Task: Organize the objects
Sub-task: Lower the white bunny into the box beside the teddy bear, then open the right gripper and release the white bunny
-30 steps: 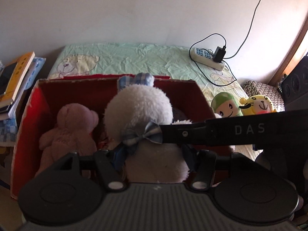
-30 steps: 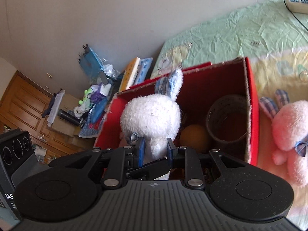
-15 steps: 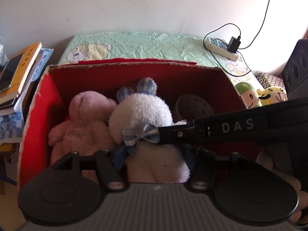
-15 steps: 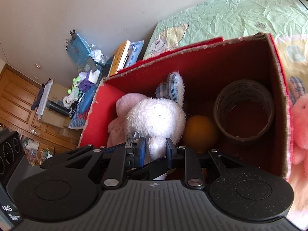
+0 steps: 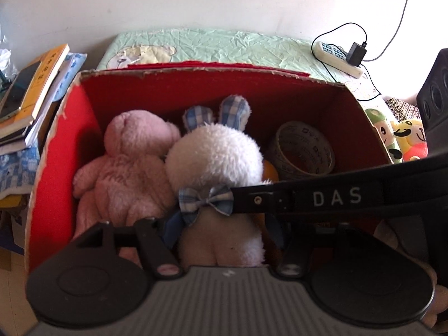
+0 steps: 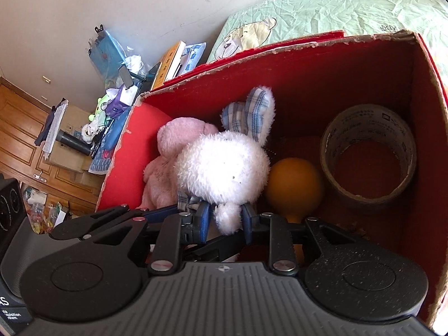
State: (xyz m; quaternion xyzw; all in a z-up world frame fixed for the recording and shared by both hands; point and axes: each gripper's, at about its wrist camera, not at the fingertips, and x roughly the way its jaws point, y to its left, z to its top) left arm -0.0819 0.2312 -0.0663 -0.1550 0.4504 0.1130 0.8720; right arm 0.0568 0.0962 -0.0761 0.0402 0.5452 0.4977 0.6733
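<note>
A white plush rabbit [image 5: 215,165] with blue checked ears and a bow is down inside the red cardboard box [image 5: 56,151]. My left gripper [image 5: 221,229] is shut on the rabbit's body. My right gripper [image 6: 225,221] is shut on the rabbit's [image 6: 221,165] small paw. The right gripper's black finger crosses the left wrist view below the rabbit's head. A pink plush bear [image 5: 131,162] lies against the rabbit's left side; it also shows in the right wrist view [image 6: 173,151]. The box [image 6: 425,128] surrounds both.
An orange ball [image 6: 294,187] and a tape roll [image 6: 369,154] lie in the box's right half. The box stands on a green bedsheet [image 5: 224,47]. Books [image 5: 33,84] are stacked at the left. A power strip [image 5: 338,56] and two small plush toys [image 5: 397,137] lie at the right.
Both grippers have lowered the white rabbit from above the box rim down into the box, beside the pink bear. Both stay shut on it.
</note>
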